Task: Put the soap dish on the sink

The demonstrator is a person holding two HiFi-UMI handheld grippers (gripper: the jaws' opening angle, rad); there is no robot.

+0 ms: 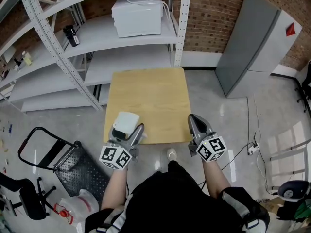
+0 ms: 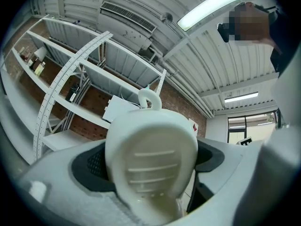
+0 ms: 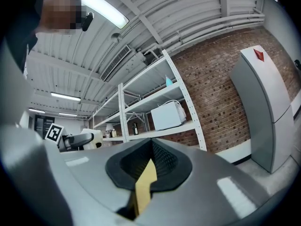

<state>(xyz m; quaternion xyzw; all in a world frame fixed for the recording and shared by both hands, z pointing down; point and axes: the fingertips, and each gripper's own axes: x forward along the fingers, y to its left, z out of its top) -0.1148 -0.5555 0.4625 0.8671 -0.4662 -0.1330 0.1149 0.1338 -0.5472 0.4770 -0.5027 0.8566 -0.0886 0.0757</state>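
My left claw (image 1: 136, 130) is closed on the soap dish (image 1: 125, 122), its two jaws pressing the dish's sides. The dish hangs over the near left corner of the wooden worktop (image 1: 155, 93). Its long axis runs along the jaws, away from me, with the small loop at the far end. My right claw (image 1: 195, 122) is almost closed and holds nothing, over the near right edge, well apart from the dish. No view shows a sink, so I judge the left arm must carry the dish there
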